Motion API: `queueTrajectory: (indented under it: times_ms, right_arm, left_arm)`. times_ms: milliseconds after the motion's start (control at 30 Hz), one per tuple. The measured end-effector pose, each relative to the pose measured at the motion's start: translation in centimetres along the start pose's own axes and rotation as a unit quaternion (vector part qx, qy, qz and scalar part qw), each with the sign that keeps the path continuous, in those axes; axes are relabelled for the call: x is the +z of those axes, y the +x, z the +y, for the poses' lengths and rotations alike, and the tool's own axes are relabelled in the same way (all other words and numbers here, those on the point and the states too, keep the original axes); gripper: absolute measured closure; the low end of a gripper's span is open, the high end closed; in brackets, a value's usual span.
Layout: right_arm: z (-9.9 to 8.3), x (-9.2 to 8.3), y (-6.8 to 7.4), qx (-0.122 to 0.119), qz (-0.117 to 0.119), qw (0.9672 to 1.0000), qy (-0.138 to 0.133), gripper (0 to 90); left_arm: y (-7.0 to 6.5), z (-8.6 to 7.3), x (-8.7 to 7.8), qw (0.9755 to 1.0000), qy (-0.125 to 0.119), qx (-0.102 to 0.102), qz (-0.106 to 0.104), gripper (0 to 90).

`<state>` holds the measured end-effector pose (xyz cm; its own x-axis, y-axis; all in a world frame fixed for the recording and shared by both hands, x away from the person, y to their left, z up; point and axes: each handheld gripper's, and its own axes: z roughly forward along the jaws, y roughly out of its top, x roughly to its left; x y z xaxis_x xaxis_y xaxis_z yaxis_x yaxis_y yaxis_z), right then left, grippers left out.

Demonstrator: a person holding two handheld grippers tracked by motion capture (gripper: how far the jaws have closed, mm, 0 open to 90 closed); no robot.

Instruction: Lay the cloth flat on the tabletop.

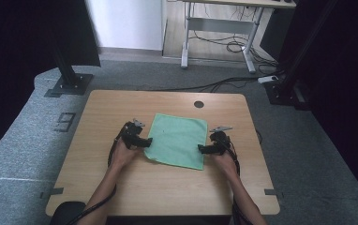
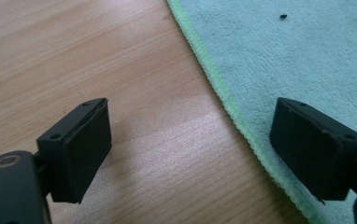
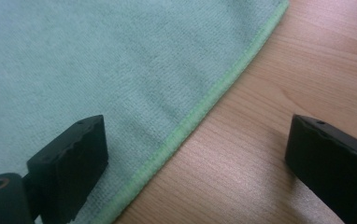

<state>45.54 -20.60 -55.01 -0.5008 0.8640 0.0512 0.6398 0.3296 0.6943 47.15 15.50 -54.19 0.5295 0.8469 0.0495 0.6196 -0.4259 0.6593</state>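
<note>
A light green cloth (image 1: 179, 139) lies flat on the wooden table (image 1: 121, 187), spread out between my two hands. My left gripper (image 1: 148, 141) is at the cloth's left edge, jaws open and straddling the hem (image 2: 223, 95), one pad over wood and the other over cloth (image 2: 307, 51). My right gripper (image 1: 200, 149) is at the right edge near the front corner, also open across the hem (image 3: 200, 109), with cloth (image 3: 97, 60) under one jaw and wood under the other. Neither pair of pads presses the cloth.
A round cable hole (image 1: 198, 104) sits in the table behind the cloth. Black stand bases (image 1: 68, 84) and another desk's legs (image 1: 217, 28) with cables stand on the grey floor beyond the table.
</note>
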Motion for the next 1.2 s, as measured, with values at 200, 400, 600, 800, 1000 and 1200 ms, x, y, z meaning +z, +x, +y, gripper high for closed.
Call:
queueTrajectory:
  times_ms: [200,400,600,800,1000,1200]
  right_arm:
    - [-0.1,0.1,0.4,-0.014,-0.011,0.9998,0.003,4.5]
    - [-0.2,0.1,0.7,-0.014,-0.012,0.9998,-0.002,4.3]
    - [-0.4,0.1,1.4,-0.018,-0.01,0.9998,-0.007,5.5]
    - [-0.9,-0.4,2.3,-0.026,-0.001,0.9997,-0.006,6.3]
    - [-1.7,-1.1,3.4,-0.037,0.011,0.9992,-0.005,6.4]
    - [-2.3,-1.6,4.1,-0.042,0.015,0.999,-0.005,7.2]
  left_arm:
    - [-0.5,-0.4,-0.6,0.9998,0.001,0.017,0.006,14.2]
    - [-0.8,-1.7,-1.6,0.9998,-0.001,0.018,0.002,14.2]
    - [-1.3,-3.0,-2.8,0.9997,-0.004,0.024,0.001,14.2]
    - [-1.8,-4.2,-4.0,0.9993,-0.003,0.038,0.001,14.2]
    - [-1.9,-5.3,-4.8,0.9995,-0.005,0.031,-0.005,14.1]
    - [-2.4,-5.6,-5.3,0.999,-0.002,0.045,0.003,14.2]
